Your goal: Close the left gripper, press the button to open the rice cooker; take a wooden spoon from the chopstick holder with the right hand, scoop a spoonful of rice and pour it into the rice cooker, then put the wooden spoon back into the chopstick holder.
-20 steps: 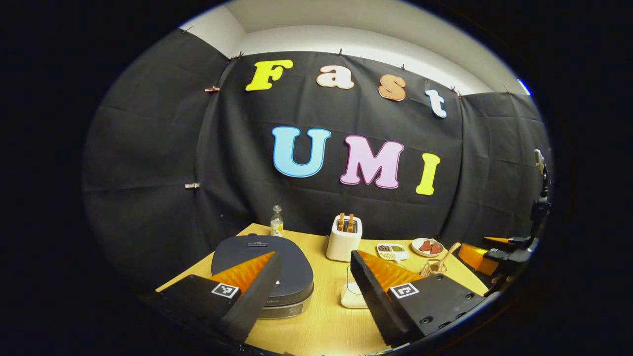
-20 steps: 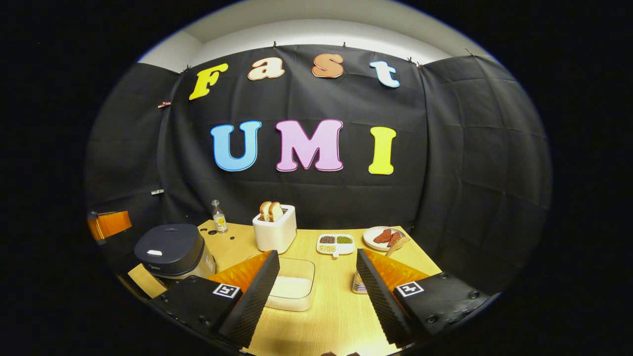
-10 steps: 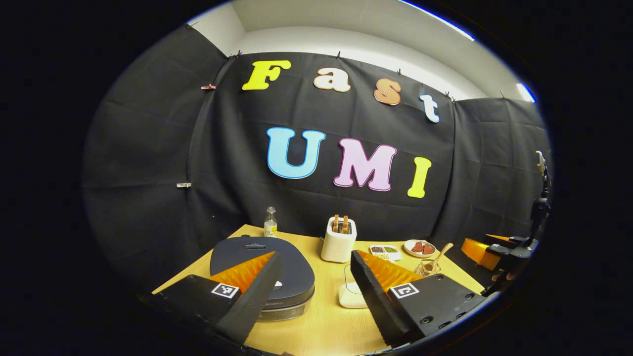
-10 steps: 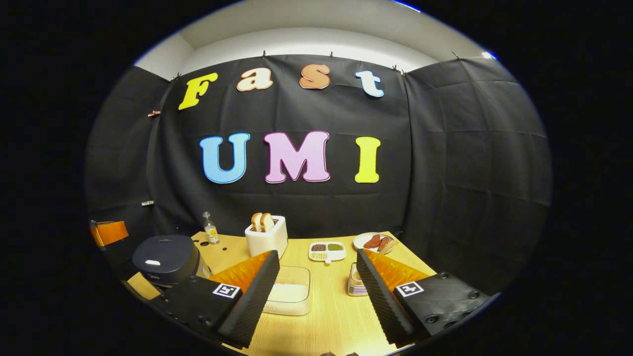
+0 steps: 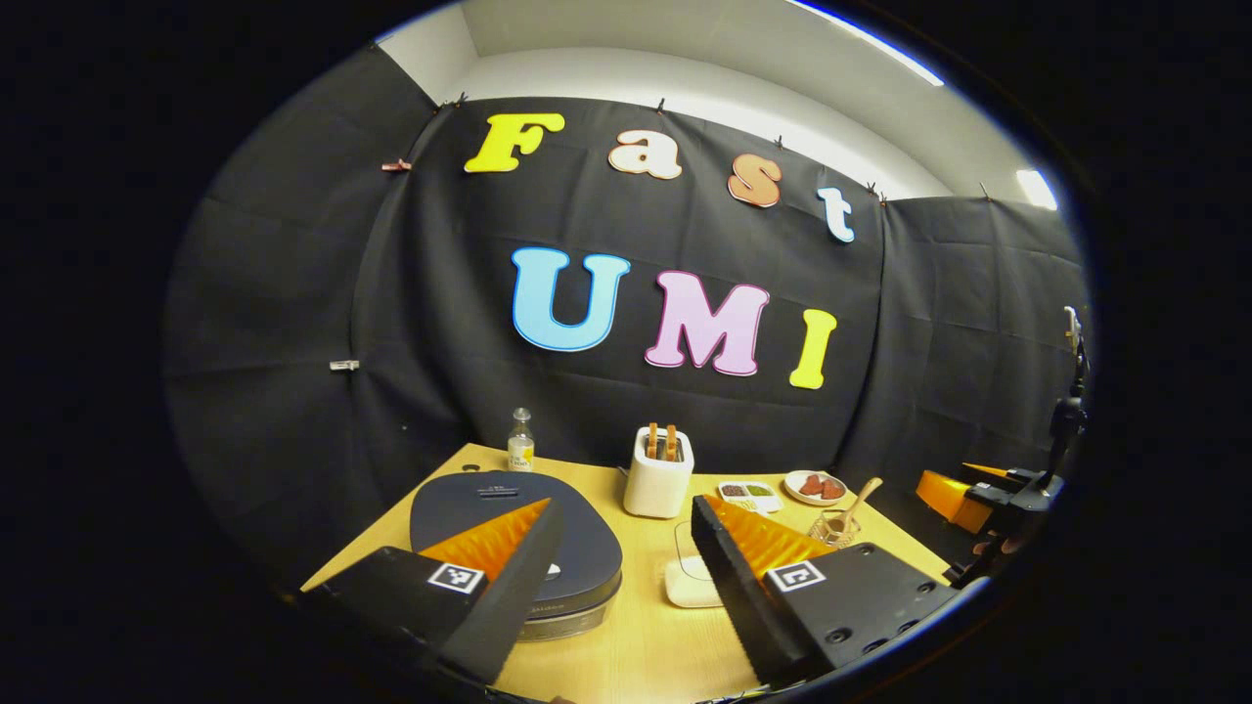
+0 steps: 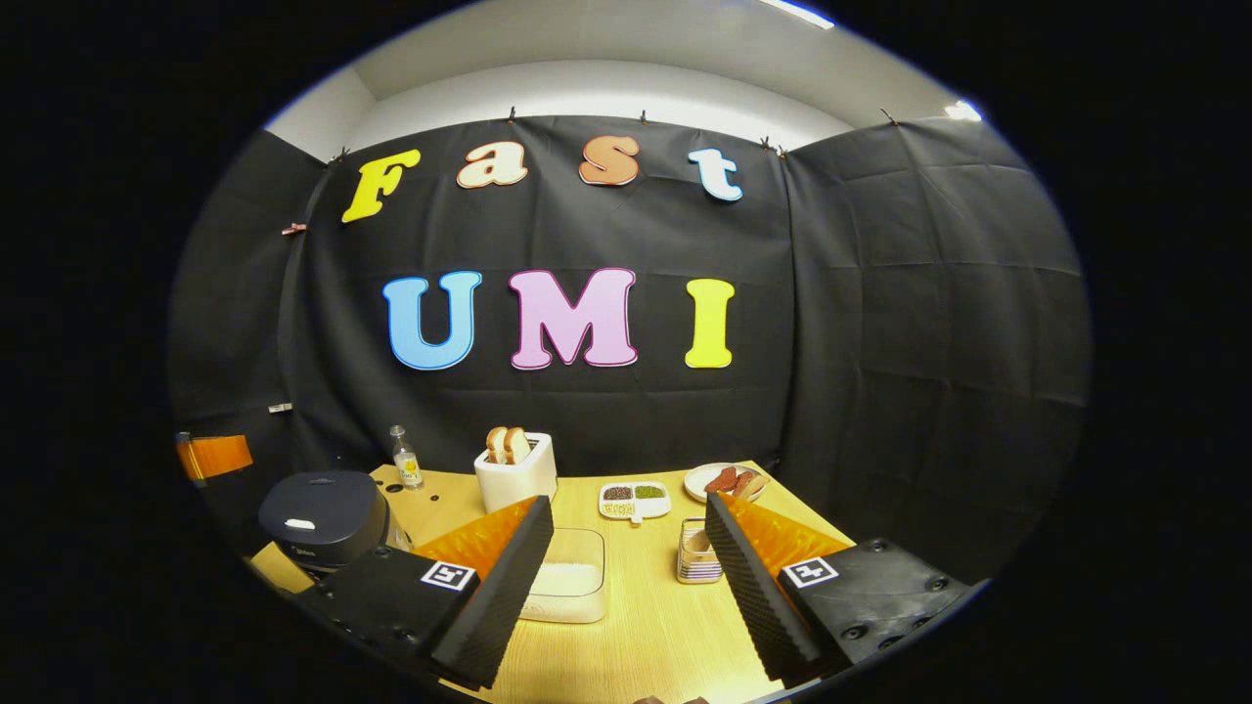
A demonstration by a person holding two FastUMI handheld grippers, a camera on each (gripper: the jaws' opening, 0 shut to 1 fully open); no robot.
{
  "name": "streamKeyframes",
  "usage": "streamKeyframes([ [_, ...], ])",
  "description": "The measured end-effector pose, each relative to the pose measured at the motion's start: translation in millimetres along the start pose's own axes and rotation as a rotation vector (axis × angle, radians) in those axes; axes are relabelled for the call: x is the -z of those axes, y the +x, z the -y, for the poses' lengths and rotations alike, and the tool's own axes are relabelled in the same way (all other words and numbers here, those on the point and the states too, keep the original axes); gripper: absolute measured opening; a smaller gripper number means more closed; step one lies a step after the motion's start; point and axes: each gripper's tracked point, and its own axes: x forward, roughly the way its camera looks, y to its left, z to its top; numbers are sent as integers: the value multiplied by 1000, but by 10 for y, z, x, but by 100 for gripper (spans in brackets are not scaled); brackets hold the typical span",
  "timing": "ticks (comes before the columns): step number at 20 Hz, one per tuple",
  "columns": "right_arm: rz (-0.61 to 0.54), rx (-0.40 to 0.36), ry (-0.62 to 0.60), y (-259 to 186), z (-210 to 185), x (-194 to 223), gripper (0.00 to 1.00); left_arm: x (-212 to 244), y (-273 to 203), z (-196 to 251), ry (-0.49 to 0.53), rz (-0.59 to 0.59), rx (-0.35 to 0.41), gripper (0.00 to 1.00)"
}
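We hold both tongs, left (image 5: 626, 548) and right (image 6: 628, 557), spread open and empty above the light wooden tabletop (image 5: 636, 645). The closed dark grey rice cooker (image 5: 514, 533) sits under our left tongs. The wooden spoon (image 5: 853, 504) stands in the wire chopstick holder (image 5: 831, 528), with a clear rice-filled tub (image 6: 569, 585), white toaster (image 6: 514, 474) and small glass bottle (image 6: 401, 460) around.

Wooden table (image 6: 646, 626) bears rice cooker (image 6: 323, 513), toaster (image 6: 515, 471), perhaps plate (image 6: 706, 479).

Bare table (image 6: 636, 606) lies between rice box (image 6: 567, 587) and chopstick holder (image 6: 696, 557); toaster (image 6: 515, 471) stands behind.
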Motion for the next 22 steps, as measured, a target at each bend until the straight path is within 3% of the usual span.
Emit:
streamKeyframes([
  [1, 5, 5, -3, -3, 7, -26, 98, -6, 29, -52, 0, -12, -2, 77],
  [2, 14, 9, -13, -2, 17, -49, 96, 10, 45, -127, 7, -31, -6, 75],
  [7, 0, 2, -30, 178, 71, 2, 98, 231, 252, -394, -27, -144, -35, 22],
  [8, -8, -2, -24, 230, 82, 12, 98, 280, 283, -486, -34, -171, -61, 24],
  [9, -12, -7, -19, 282, 90, 16, 96, 351, 326, -539, -47, -191, -73, 7],
  [16, -70, -83, 4, 593, 97, 160, 98, 754, 537, -812, -56, -344, -160, 5],
  [22, -115, -95, 56, 768, 211, 277, 98, 1004, 762, -867, -55, -421, -201, 5],
])
